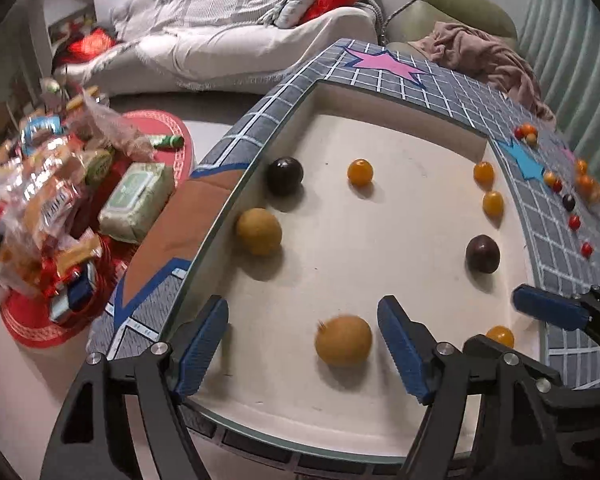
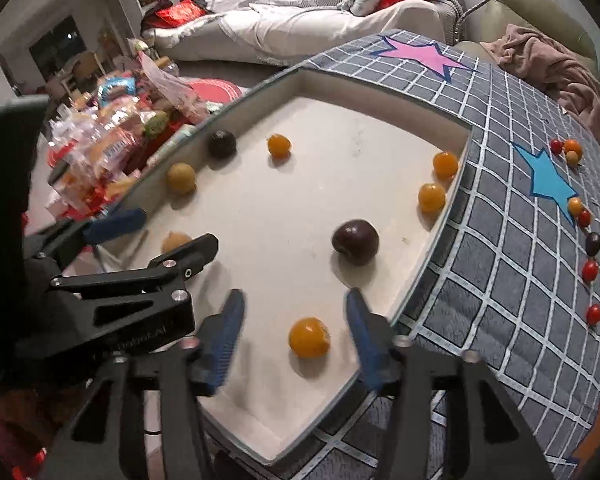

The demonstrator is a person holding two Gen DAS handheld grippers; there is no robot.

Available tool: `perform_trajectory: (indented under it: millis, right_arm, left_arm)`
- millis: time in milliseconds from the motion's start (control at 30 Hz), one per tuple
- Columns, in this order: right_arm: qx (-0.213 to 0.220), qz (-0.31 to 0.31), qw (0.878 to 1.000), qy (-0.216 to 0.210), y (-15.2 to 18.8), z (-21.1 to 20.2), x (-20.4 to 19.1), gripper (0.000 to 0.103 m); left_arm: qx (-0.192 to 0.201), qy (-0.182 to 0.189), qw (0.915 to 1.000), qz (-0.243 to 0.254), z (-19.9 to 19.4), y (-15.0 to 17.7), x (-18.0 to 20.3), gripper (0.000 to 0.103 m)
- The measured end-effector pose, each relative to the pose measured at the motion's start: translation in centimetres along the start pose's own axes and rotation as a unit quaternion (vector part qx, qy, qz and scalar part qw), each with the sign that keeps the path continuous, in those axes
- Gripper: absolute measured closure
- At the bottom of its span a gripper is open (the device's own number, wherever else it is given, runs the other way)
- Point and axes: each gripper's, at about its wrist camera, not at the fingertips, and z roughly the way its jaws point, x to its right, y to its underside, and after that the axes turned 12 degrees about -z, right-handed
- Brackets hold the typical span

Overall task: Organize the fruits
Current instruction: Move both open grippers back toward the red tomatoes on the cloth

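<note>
White tabletop fills the middle of both views, edged by a grey grid-patterned rug with pink and blue stars; a pale sofa sits along the top of the frame.

Left gripper reaches in from the bottom edge of its view, its blue fingers spread wide apart, gripping nothing. A tan round fruit lies on the table between them, nearer the right finger, slightly blurred.

Right gripper likewise enters from the bottom of its own view, fingers spread and empty, with a small orange fruit on the table between them, touching neither.

Scattered farther up the table are a dark plum at centre right, another dark fruit and a second tan fruit by the left edge, and orange fruits toward the top and right. Small red and orange fruits dot the rug at far right. Packaged snacks pile up at the left.
</note>
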Motion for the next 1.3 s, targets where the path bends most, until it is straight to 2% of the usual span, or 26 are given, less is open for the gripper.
perform_trajectory:
  millis: [133, 267, 300, 567, 767, 967, 1167, 1300]
  right_arm:
    - [0.021, 0.015, 1.000, -0.010, -0.2, -1.2, 0.6, 0.019]
    - [0.030, 0.025, 0.999, 0.019, 0.0, -2.5, 1.6, 0.002]
    - [0.032, 0.031, 0.999, 0.022, 0.2, -2.9, 2.2, 0.000]
    - [0.038, 0.089, 0.995, 0.040, 3.0, -5.4, 7.8, 0.000]
    - [0.044, 0.136, 0.987, 0.068, 5.9, -7.7, 13.1, 0.000]
    - [0.042, 0.195, 0.975, 0.095, 9.5, -8.9, 18.9, 0.000]
    - [0.034, 0.231, 0.966, 0.109, 12.3, -8.5, 22.2, 0.000]
    - [0.027, 0.233, 0.964, 0.125, 13.4, -8.0, 23.6, 0.000]
  left_arm:
    - [0.000, 0.000, 1.0000, -0.002, -0.3, -0.1, -0.1, 0.025]
    - [0.008, 0.002, 0.9999, 0.014, -1.2, -0.1, 1.0, 0.025]
    - [0.010, 0.005, 0.9998, 0.017, -1.4, -0.1, 1.2, 0.025]
    - [0.025, 0.029, 0.9977, 0.055, -4.0, -0.6, 5.0, 0.025]
    - [0.029, 0.063, 0.9927, 0.099, -6.3, -1.1, 9.7, 0.025]
    - [0.039, 0.089, 0.9843, 0.147, -8.2, -2.3, 16.1, 0.025]
    - [0.044, 0.084, 0.9751, 0.200, -6.7, -3.1, 23.0, 0.025]
    - [0.027, 0.074, 0.9698, 0.231, -3.9, -2.4, 26.7, 0.025]
